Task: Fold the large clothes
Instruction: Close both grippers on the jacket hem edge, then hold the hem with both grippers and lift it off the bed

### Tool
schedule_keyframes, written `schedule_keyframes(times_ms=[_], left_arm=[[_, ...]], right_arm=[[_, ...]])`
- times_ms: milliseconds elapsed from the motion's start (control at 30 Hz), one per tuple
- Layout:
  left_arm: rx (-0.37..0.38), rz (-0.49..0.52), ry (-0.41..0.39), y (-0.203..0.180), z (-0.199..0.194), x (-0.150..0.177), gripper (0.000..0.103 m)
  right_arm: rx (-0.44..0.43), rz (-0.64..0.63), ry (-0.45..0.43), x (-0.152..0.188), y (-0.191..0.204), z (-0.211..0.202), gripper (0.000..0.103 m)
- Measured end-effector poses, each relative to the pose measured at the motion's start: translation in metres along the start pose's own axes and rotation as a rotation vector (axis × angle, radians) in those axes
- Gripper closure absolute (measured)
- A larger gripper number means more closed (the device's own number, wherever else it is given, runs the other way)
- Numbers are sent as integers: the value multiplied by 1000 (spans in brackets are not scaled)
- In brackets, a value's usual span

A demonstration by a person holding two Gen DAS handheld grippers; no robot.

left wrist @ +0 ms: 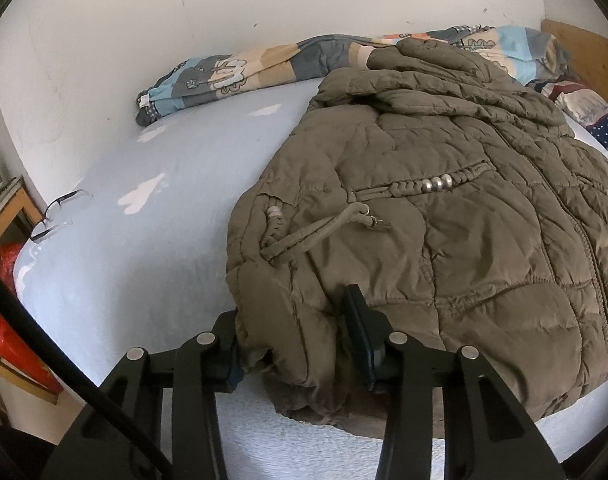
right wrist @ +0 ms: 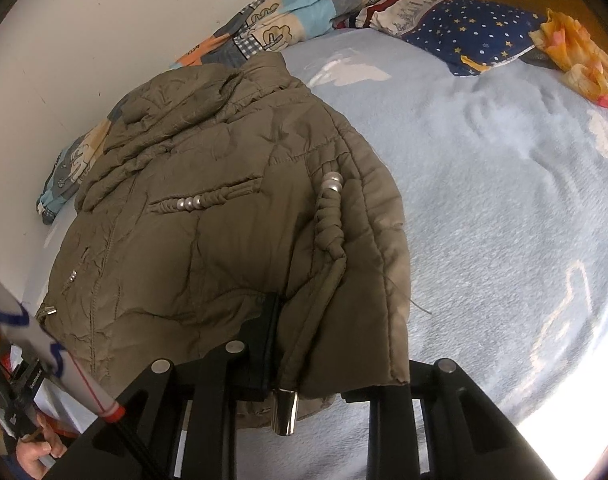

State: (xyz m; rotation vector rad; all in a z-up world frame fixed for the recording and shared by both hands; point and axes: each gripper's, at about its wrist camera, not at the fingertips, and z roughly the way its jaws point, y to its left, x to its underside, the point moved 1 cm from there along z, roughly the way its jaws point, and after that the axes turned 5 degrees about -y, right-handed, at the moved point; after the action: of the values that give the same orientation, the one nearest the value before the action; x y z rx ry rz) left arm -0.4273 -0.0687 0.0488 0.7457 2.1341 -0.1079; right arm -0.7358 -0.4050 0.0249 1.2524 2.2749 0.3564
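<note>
Here, an olive quilted jacket (left wrist: 444,216) lies spread on the pale blue bed (left wrist: 152,240). Low in each frame, the left tongs (left wrist: 300,344) and right tongs (right wrist: 336,352) each pinch a corner of its hem.

Open bed (right wrist: 504,200) is seen right of the olive jacket (right wrist: 208,208) and left of it toward the wall (left wrist: 144,20). The far edge is blocked by the patterned duvet (left wrist: 232,72), pillow (right wrist: 464,36), and glasses (left wrist: 60,212).
</note>
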Motion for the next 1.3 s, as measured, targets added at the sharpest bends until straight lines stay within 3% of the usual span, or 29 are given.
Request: schedule_keyframes(times_ms=[167,267,333,400,467,500,533,633,1300], left_arm=[[-3,6,-2,0,0,0,61],[-5,8,-2,-1,-1,1,62],[-6,10,-1,-1,-1,1,62],[-5,11,-2,-1,-1,0,62],[-5,11,-3,-1,-1,0,63],[-6,11,-4,-2,-1,0,65],[-6,11,-6,-2,-2,0,66],[-10,10,-11,0,-3,0,75],[36,-13,-47,13,-21,-4,82]], right_arm=[[-24,42,12,1,-6,3,70],[-56,84,19,0,-11,4,57],[-78,108,29,1,-13,6,43],[-109,134,47,3,-14,11,37],[-103,130,54,5,-13,12,43],[-99,119,51,5,-11,12,60],[-95,114,44,5,-11,10,69],[-101,113,13,3,-10,3,79],[-118,52,-100,-4,1,-38,87]])
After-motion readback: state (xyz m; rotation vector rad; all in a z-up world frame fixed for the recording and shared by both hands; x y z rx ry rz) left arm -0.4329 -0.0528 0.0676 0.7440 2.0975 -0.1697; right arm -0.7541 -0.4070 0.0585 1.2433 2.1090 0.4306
